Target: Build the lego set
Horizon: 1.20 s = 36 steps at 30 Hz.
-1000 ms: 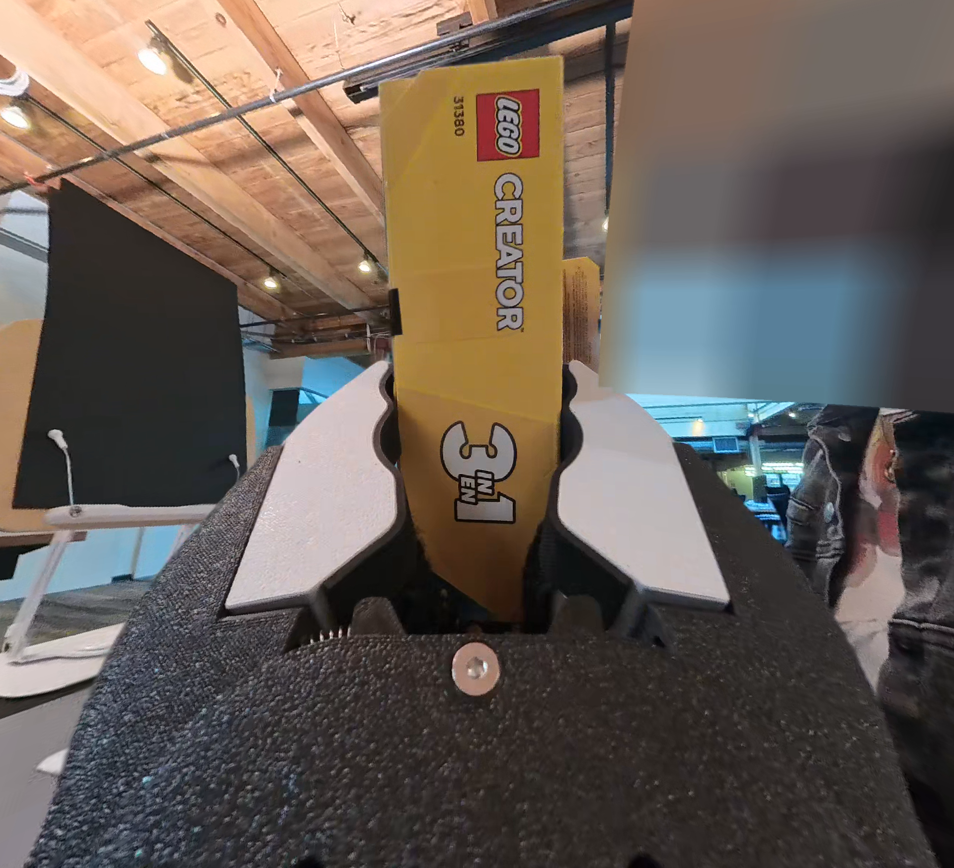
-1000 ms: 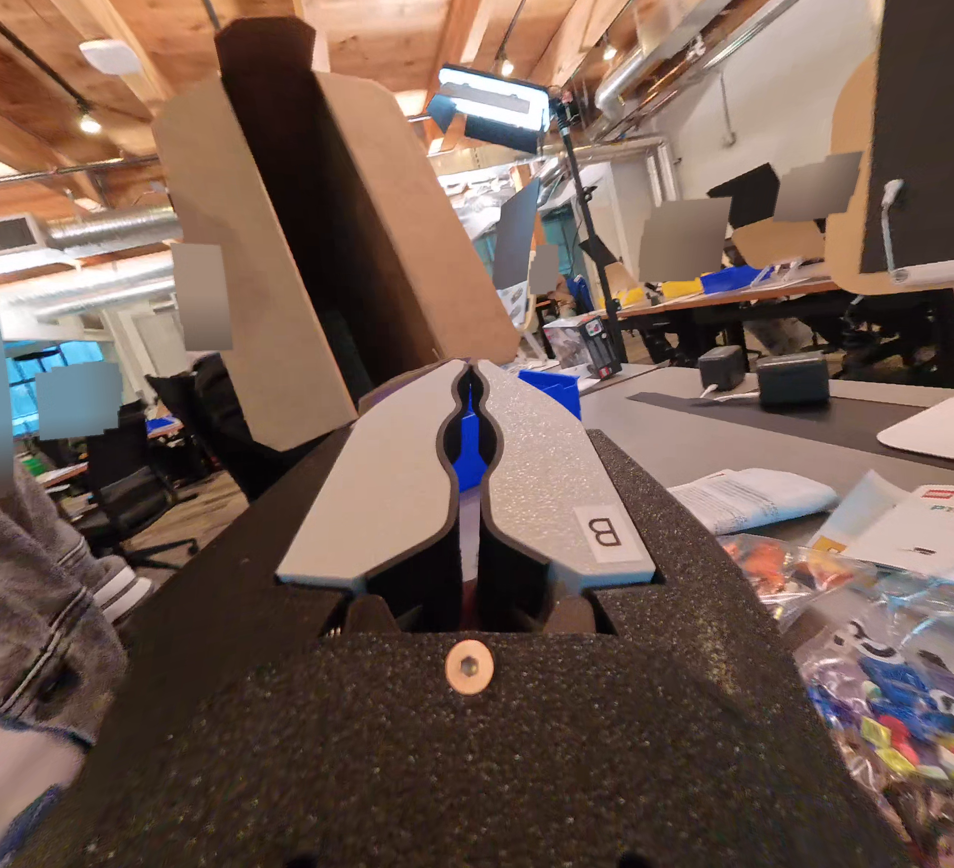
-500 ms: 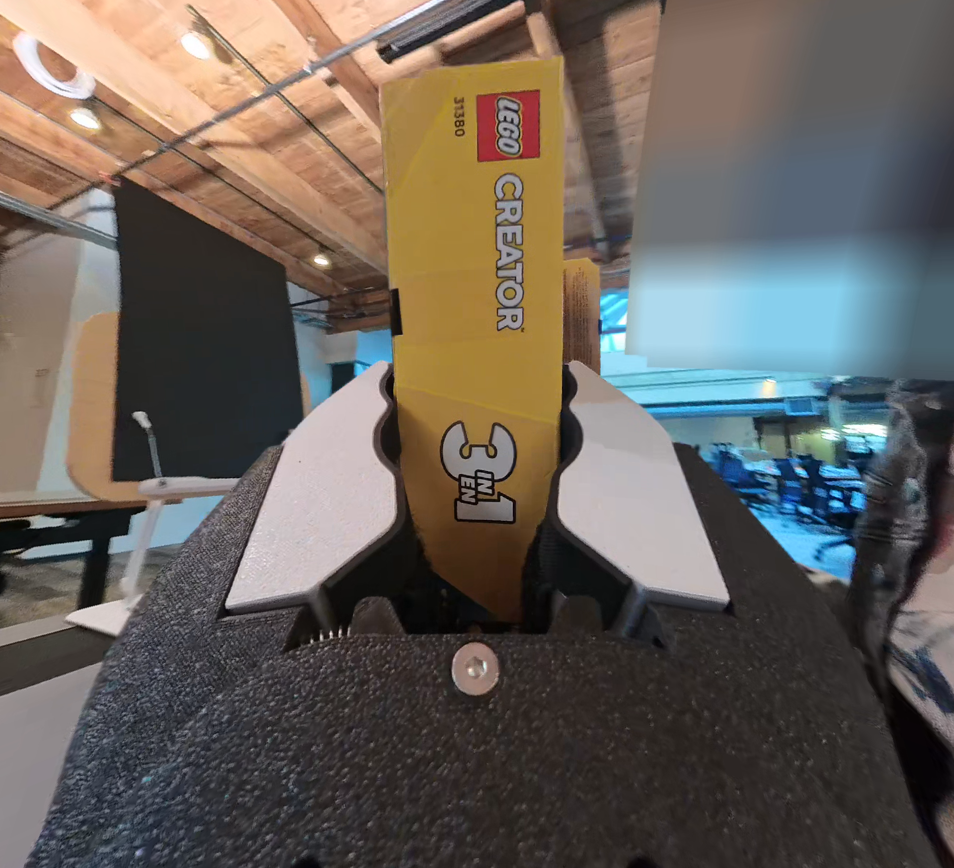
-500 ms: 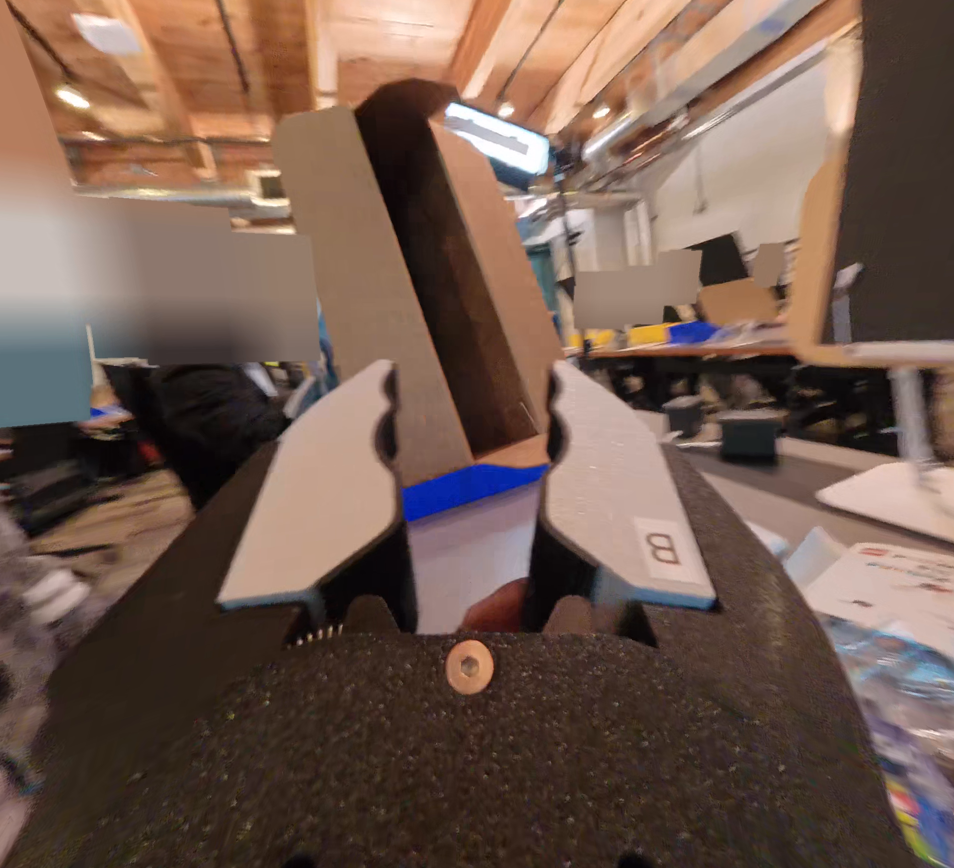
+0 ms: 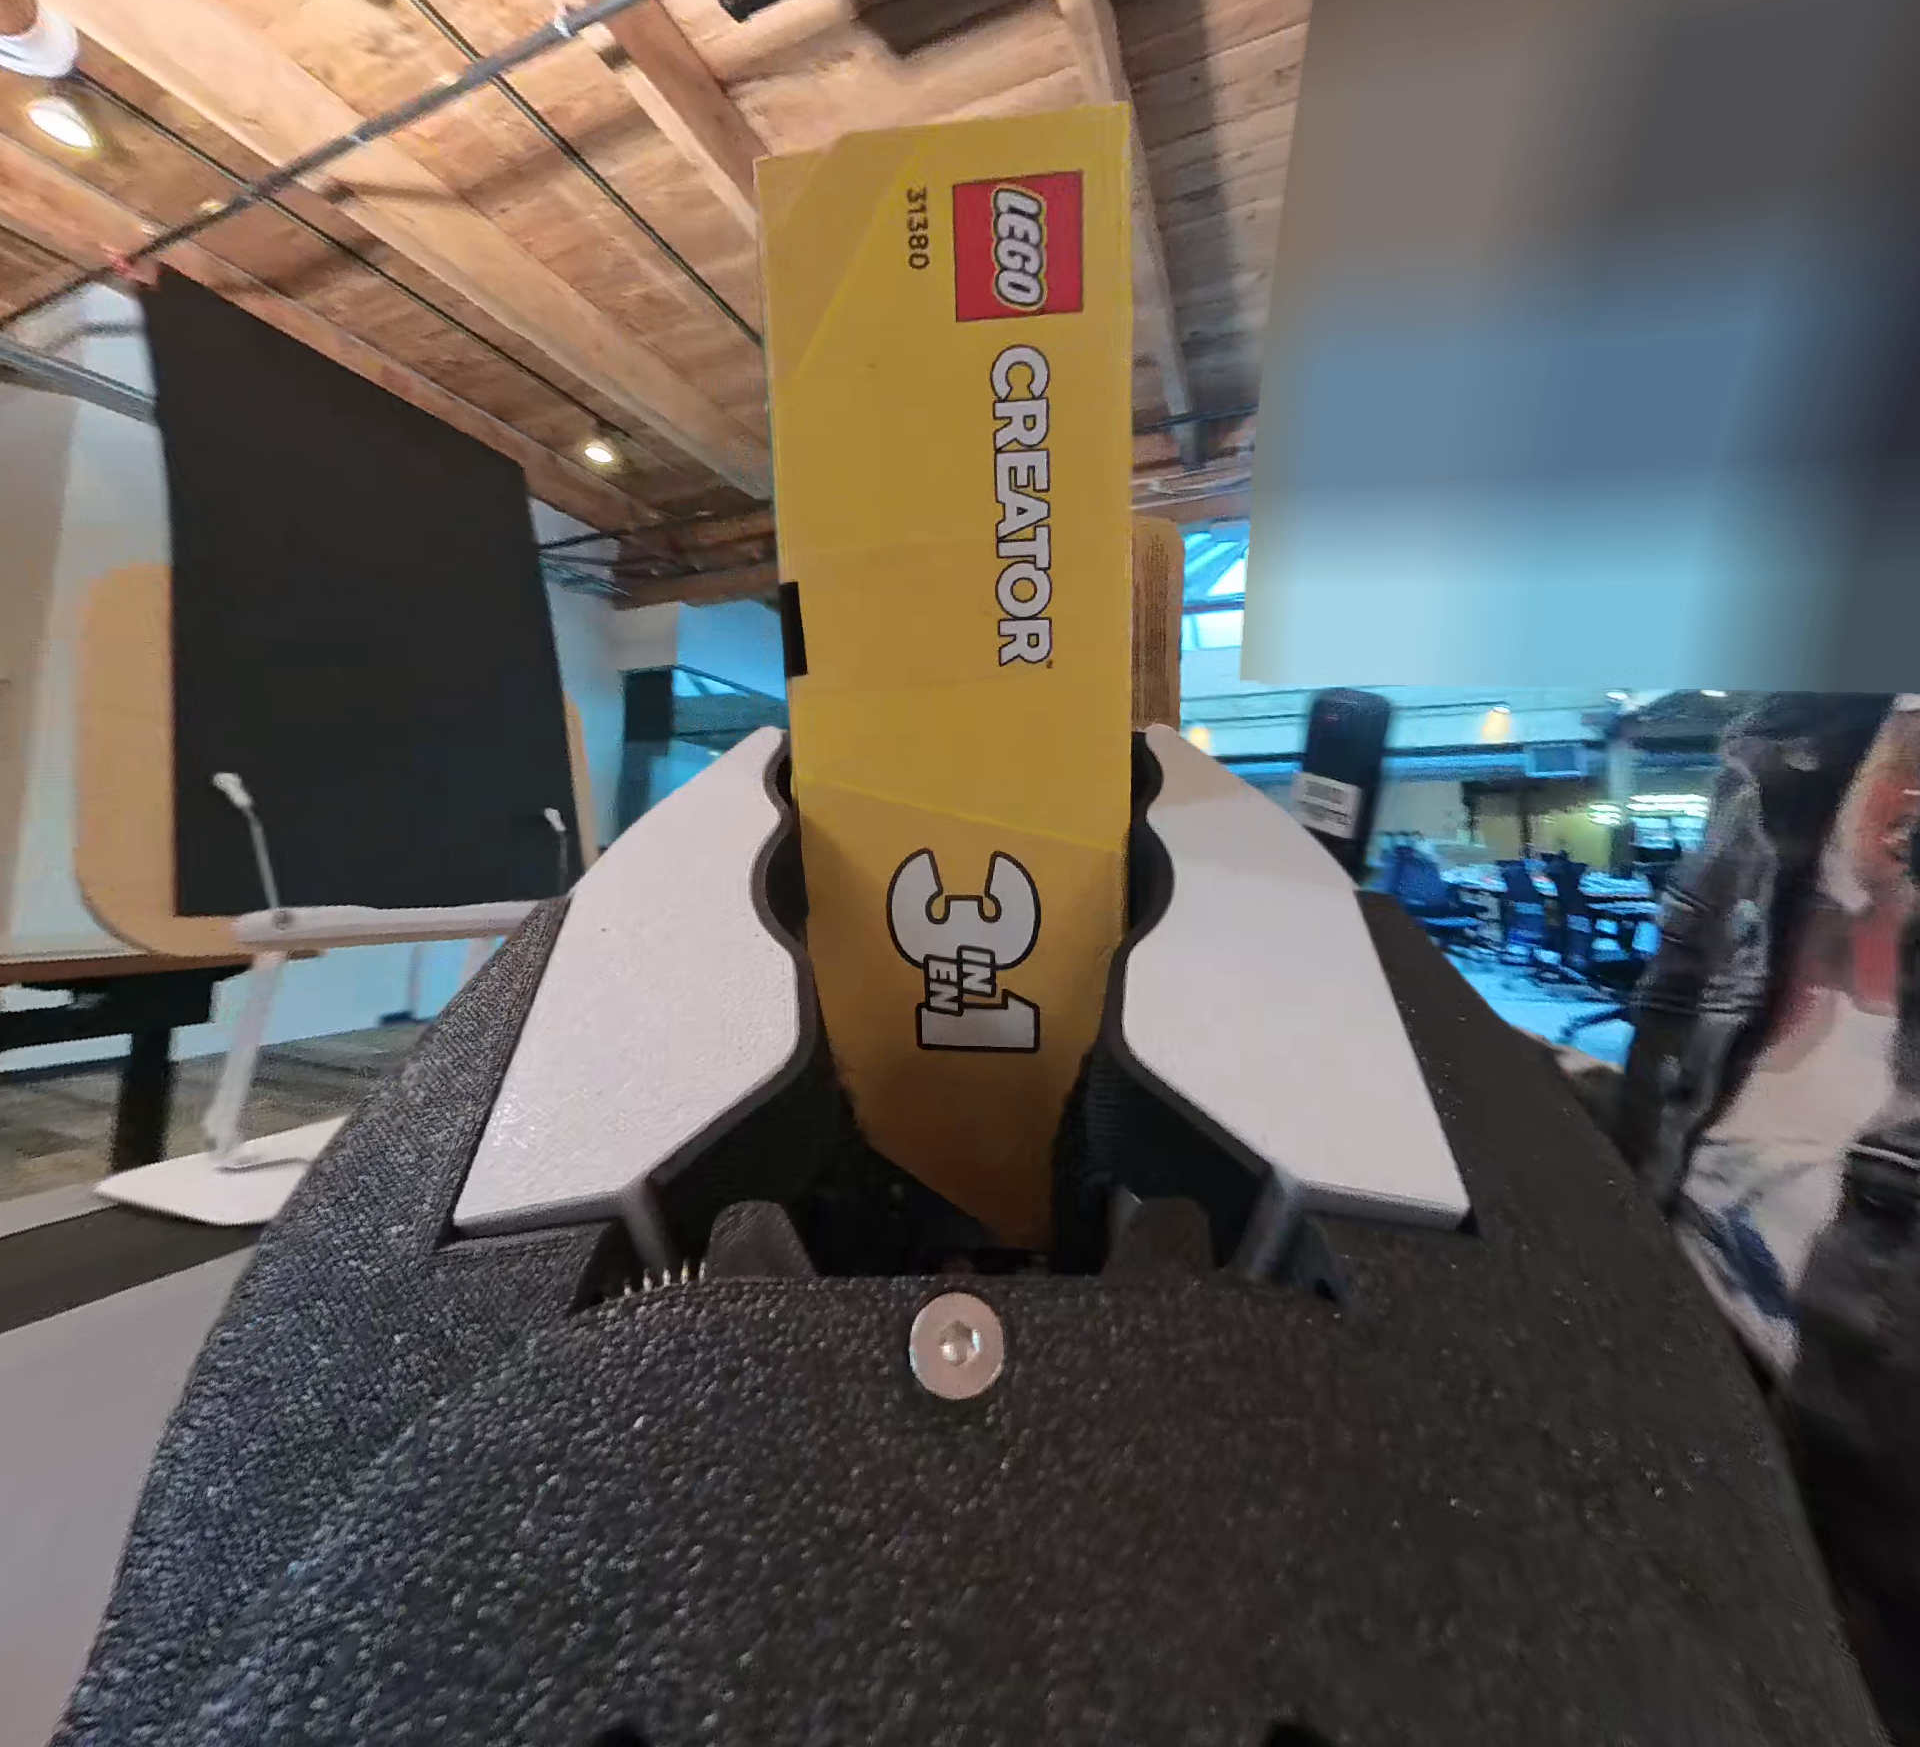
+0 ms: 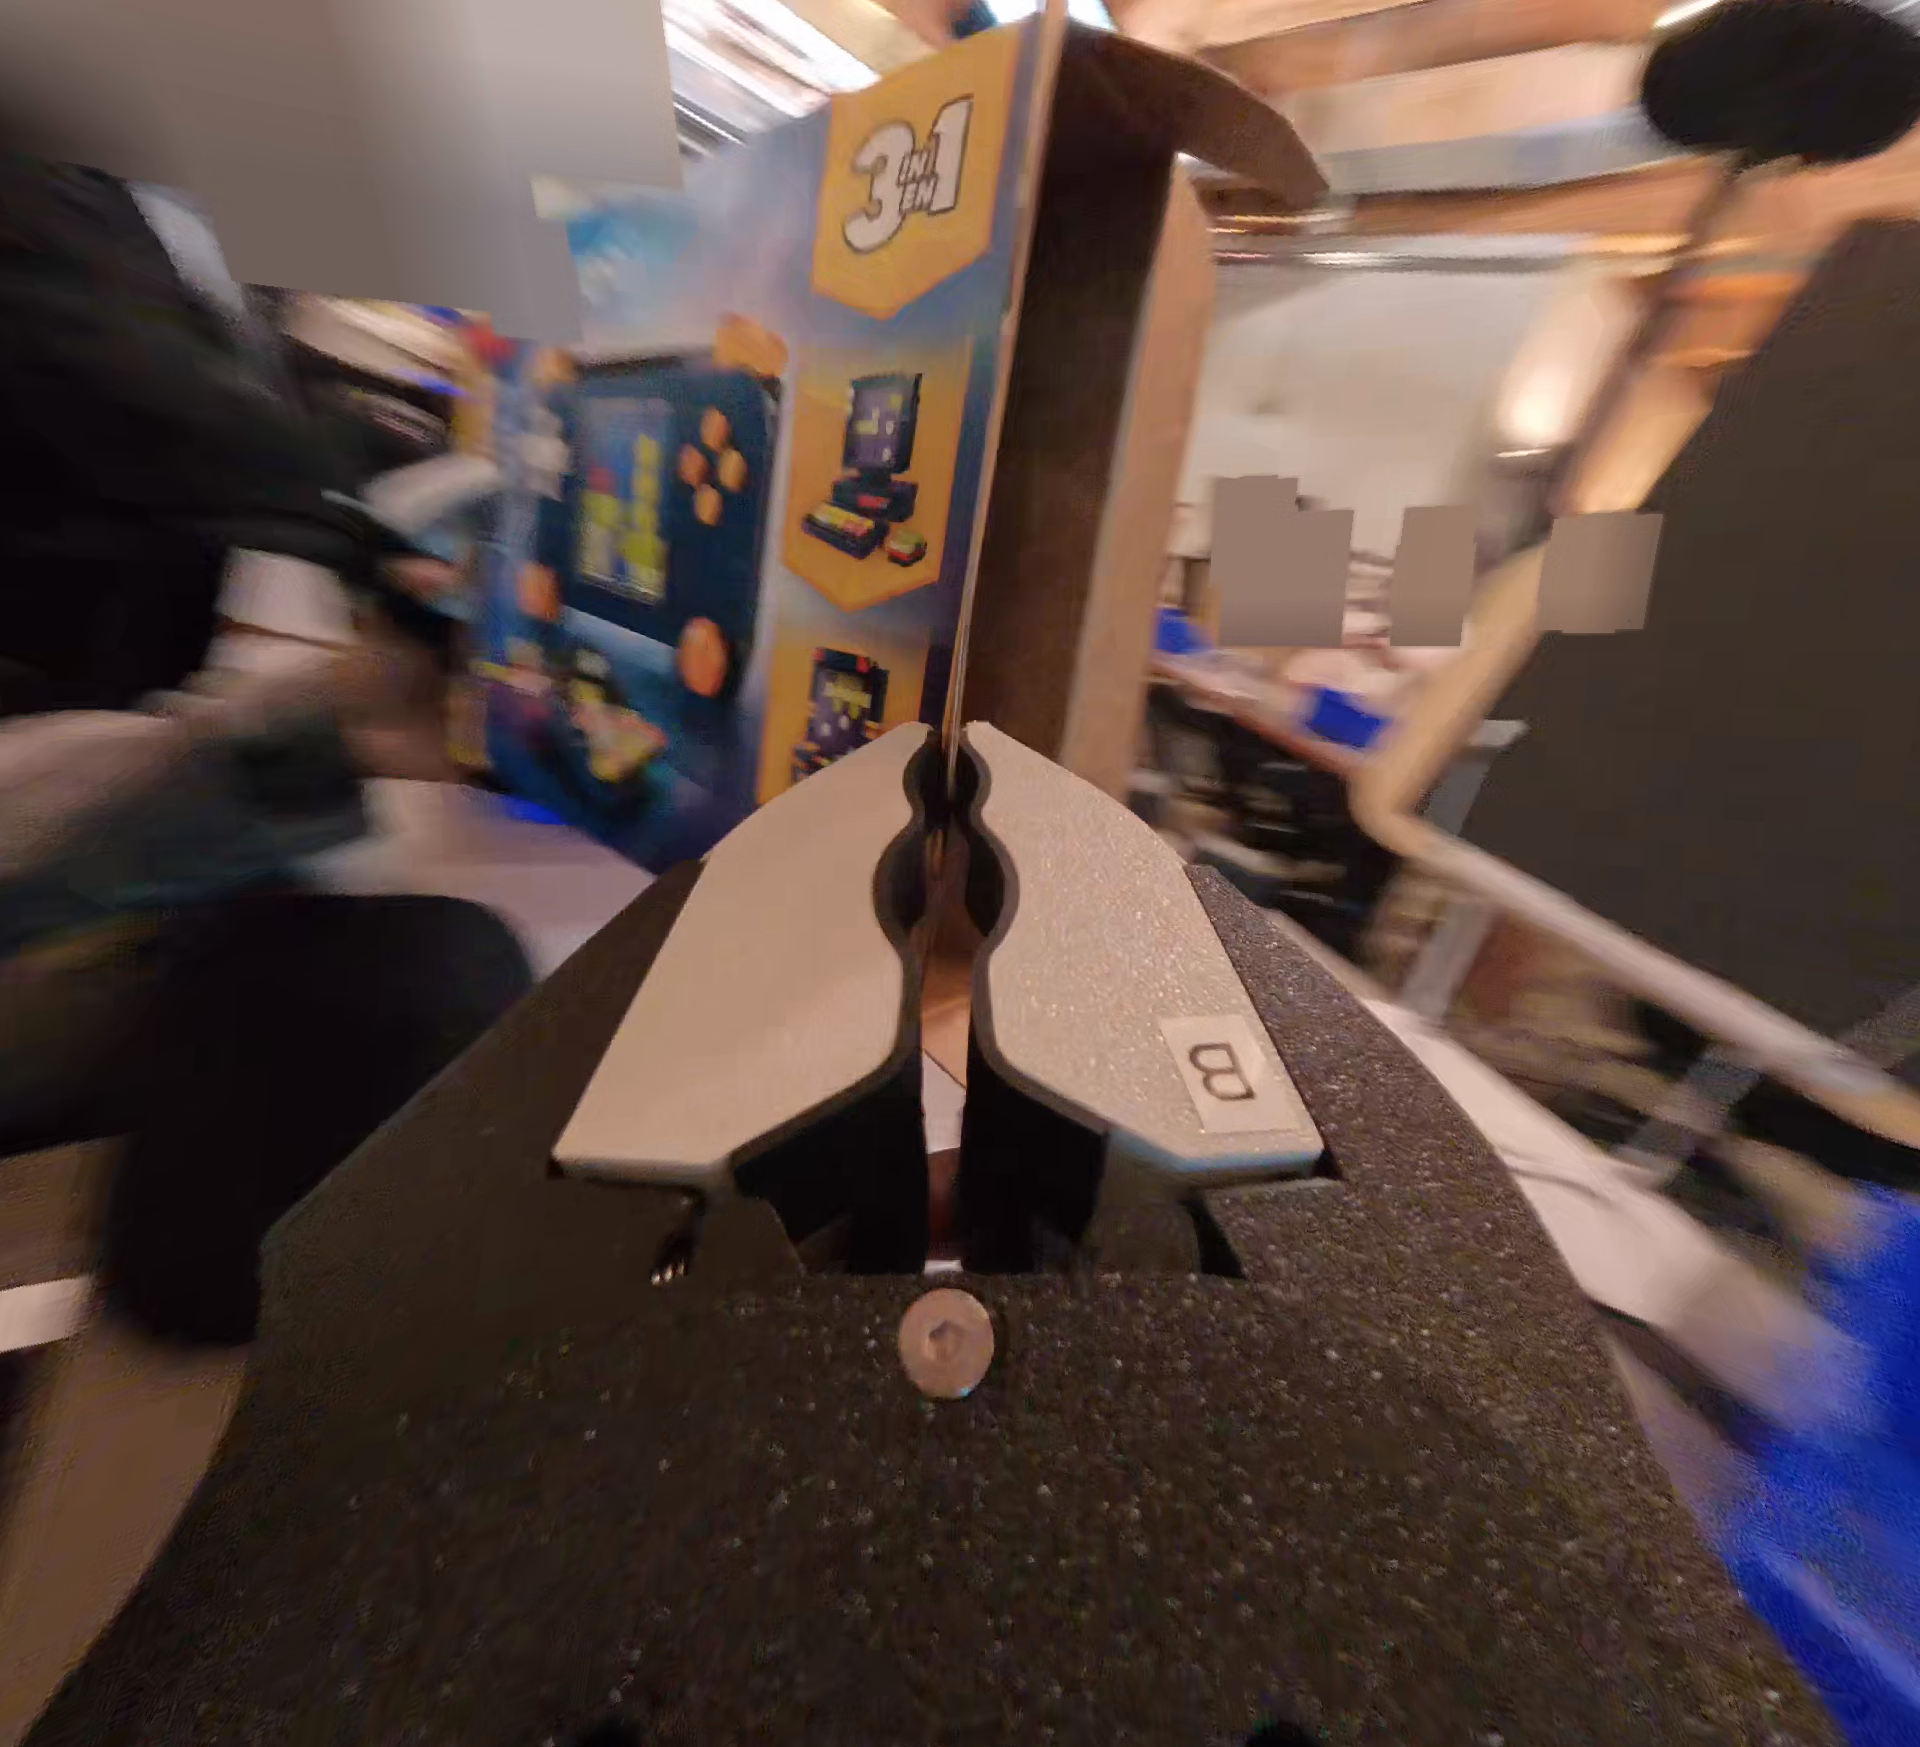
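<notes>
My left gripper (image 5: 961,752) is shut on a toy brick box (image 5: 945,554). Both pads press its narrow yellow side, and the box stands up out of the jaws toward the wooden ceiling. In the right wrist view the same box (image 6: 873,450) shows its blue and orange printed face. Its brown cardboard inside (image 6: 1081,450) shows too, with an end flap (image 6: 1195,118) open at the top. My right gripper (image 6: 948,741) is shut on the thin edge of the box's cardboard wall, which runs straight up from between the fingertips. This view is motion-blurred.
A person in a dark jacket (image 5: 1766,918) stands at the right and shows blurred in the right wrist view (image 6: 156,502). A black panel (image 5: 343,596) and a white stand (image 5: 249,928) are at the left. Tables with blue bins (image 6: 1340,710) lie behind.
My right gripper stood open around the box's open end half a second ago and has now shut on its thin wall. My left gripper keeps its grip while the whole box swings.
</notes>
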Tool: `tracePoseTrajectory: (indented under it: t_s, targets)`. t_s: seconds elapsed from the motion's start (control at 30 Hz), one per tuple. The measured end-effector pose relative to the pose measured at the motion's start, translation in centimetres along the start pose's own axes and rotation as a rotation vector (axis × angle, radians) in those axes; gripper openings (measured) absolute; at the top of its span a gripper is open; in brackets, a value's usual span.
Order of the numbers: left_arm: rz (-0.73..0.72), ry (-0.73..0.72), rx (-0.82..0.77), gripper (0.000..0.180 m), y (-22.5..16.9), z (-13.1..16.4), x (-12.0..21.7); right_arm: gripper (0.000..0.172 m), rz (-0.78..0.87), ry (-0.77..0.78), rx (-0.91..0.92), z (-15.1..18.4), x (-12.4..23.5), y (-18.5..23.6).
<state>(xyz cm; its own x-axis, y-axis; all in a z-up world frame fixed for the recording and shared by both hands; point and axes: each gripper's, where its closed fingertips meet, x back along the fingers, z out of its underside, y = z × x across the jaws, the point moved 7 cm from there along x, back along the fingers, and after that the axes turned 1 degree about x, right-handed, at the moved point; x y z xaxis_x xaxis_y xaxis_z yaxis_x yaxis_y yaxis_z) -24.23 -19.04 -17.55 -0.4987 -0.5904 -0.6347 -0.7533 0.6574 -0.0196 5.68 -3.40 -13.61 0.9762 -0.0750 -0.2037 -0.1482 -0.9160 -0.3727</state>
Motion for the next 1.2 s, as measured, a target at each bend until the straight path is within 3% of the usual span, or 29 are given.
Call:
tracePoseTrajectory:
  t_s: [0.03, 0.17, 0.3, 0.4, 0.47, 0.6, 0.77, 0.83, 0.9, 1.03, 1.2]
  targets:
    - [0.032, 0.006, 0.018, 0.059, 0.1, -0.1, 0.1, 0.001, -0.121, -0.035, -0.092, -0.2, 0.4, -0.2]
    - [0.123, 0.002, 0.093, 0.059, 0.2, 0.7, -0.7, 0.000, -0.453, -0.176, -0.315, -1.0, 1.4, -1.1]
    - [0.090, 0.080, 0.163, 0.065, 1.0, 2.5, -2.1, 0.000, -0.372, -0.124, -0.231, -2.2, 1.4, -3.6]
    - [-0.057, 0.125, 0.158, 0.076, 2.5, 2.3, -2.4, 0.000, -0.340, -0.054, -0.108, -4.1, 1.2, -5.6]
    - [-0.142, 0.138, 0.095, 0.084, 3.0, 0.9, -1.9, 0.000, -0.339, 0.001, -0.008, -5.5, 0.9, -6.6]
    - [-0.237, 0.382, -0.095, 0.103, 1.5, -1.5, -3.1, 0.000, -0.382, 0.212, 0.136, -7.6, 0.3, -7.1]
    - [-0.101, 0.508, -0.194, 0.089, -2.9, -2.5, -9.7, 0.001, -0.357, 0.411, 0.354, -9.2, -0.8, -5.4]
    - [-0.024, 0.523, -0.251, 0.079, -4.5, -1.8, -11.9, 0.001, -0.332, 0.420, 0.444, -9.6, -1.0, -4.4]
    - [0.004, 0.521, -0.332, 0.080, -5.2, -1.2, -13.6, 0.001, -0.323, 0.394, 0.545, -9.7, -0.9, -3.3]
    - [0.063, 0.490, -0.541, 0.070, -5.4, -0.6, -15.3, 0.001, -0.278, 0.385, 0.695, -9.5, -0.7, -2.7]
    - [0.166, 0.650, -0.710, 0.066, -4.6, 2.0, -16.0, 0.001, -0.309, 0.361, 0.745, -8.9, -0.4, -2.4]
